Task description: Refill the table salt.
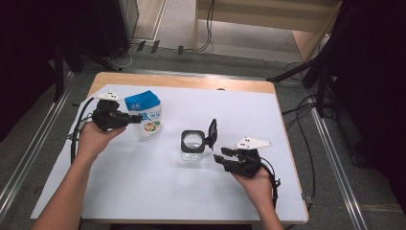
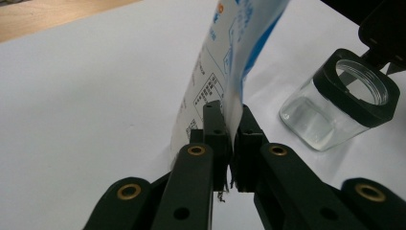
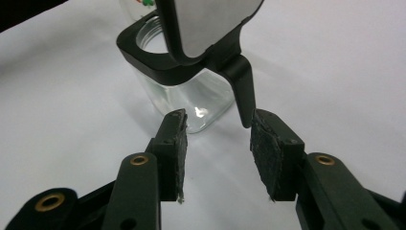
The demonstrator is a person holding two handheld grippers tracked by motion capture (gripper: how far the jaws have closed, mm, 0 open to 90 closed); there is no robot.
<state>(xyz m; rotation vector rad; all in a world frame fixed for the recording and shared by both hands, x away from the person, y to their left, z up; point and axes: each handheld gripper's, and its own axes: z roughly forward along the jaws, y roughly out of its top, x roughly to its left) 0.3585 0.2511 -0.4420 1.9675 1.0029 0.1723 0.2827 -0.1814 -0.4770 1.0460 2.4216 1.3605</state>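
Note:
A blue and white printed pouch stands upright at the left of the white table sheet. My left gripper is shut on its side edge; in the left gripper view the pads pinch the thin pouch film. A clear glass jar with a black square collar and its black lid flipped up stands mid-table, also seen as the jar in the left gripper view. My right gripper sits just right of the jar, open, its fingertips a little short of the jar, with nothing between them.
The white sheet covers a wooden table. Black stands and cables crowd the floor beyond the right and far edges. Metal rails run along both sides of the table.

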